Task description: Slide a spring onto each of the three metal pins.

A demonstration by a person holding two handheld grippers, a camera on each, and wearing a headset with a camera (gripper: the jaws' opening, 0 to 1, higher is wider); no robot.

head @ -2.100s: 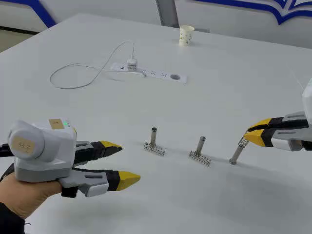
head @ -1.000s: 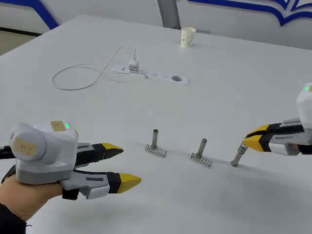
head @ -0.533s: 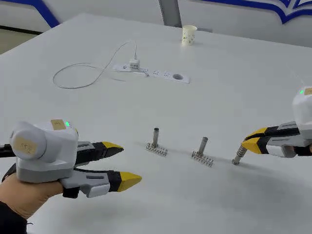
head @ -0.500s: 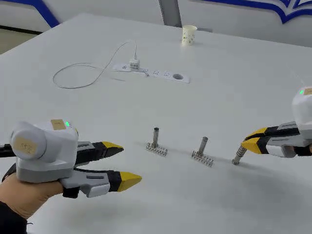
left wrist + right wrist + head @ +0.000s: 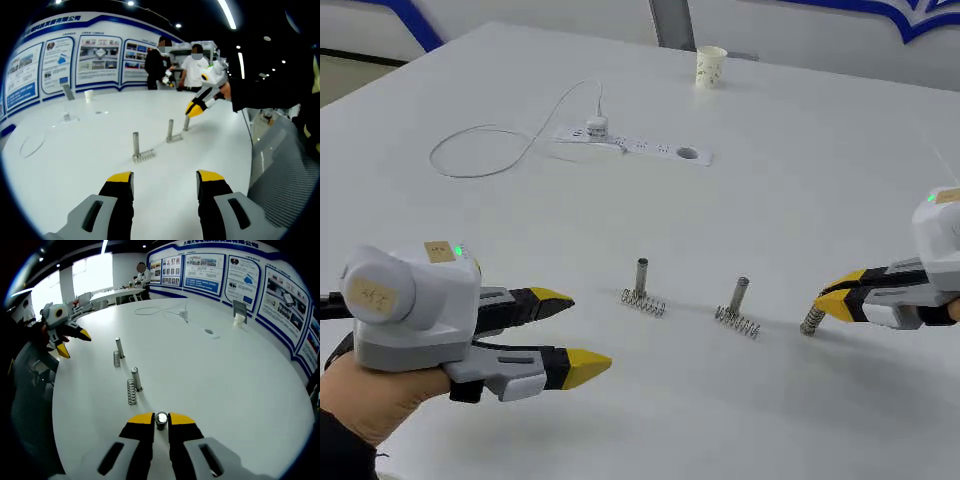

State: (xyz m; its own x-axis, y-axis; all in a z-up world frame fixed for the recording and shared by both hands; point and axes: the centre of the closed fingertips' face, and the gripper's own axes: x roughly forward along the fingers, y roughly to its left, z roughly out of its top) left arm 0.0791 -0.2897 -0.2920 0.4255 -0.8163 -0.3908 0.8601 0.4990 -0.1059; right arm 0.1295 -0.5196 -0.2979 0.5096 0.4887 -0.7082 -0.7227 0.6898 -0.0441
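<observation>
Right tongs [image 5: 161,421] are closed around the right pin [image 5: 161,418], toward the right edge of the table [image 5: 800,180]. The fitted spring [image 5: 811,320] shows on that pin below the tips. Left pin [image 5: 641,275] and middle pin [image 5: 740,293] stand upright mid-table, bare. Left spring [image 5: 643,301] and middle spring [image 5: 737,321] lie flat at their bases. Left tongs [image 5: 588,330] are open and empty near the near left corner, well apart from the pins.

On table [image 5: 800,170], L→R: left pin [image 5: 641,273] w/ spring [image 5: 643,302] at base, mid pin [image 5: 741,291] same, right pin [image 5: 811,320] betw. right claw [image 5: 826,303] tips.
</observation>
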